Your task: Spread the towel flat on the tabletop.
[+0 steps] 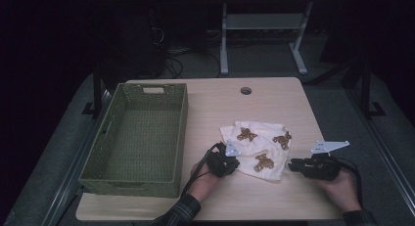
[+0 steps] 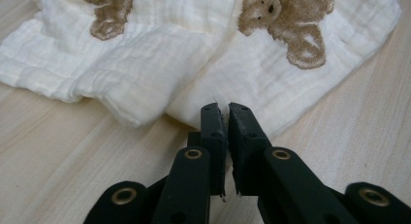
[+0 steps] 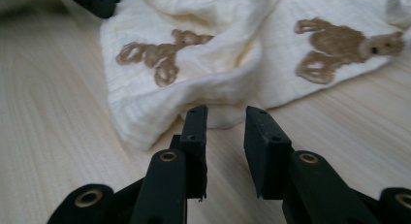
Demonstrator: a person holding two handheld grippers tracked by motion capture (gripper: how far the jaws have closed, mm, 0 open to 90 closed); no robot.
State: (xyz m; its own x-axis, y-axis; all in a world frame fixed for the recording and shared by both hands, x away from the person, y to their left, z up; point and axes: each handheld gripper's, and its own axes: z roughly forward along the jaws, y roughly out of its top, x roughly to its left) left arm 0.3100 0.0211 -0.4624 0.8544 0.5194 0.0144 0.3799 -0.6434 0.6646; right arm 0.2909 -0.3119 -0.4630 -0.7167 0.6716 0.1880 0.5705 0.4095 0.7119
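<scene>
From the high view the crumpled cream muslin cloth printed with brown teddy bears (image 1: 258, 150) lies mid-tabletop beside the empty green woven basket (image 1: 138, 138); the left gripper (image 2: 225, 112) view shows fingers pinching its soft edge to lift it, while the right gripper (image 3: 225, 118) view shows fingers narrowly parted just short of a fold.

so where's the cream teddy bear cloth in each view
High view: the cream muslin cloth with brown teddy bears lies right of centre on the table.
Left gripper view: it spans the top, its edge pinched in the fingers.
Right gripper view: across the top, ahead of the fingers.
Shared landmark: the brown bear prints.
</scene>
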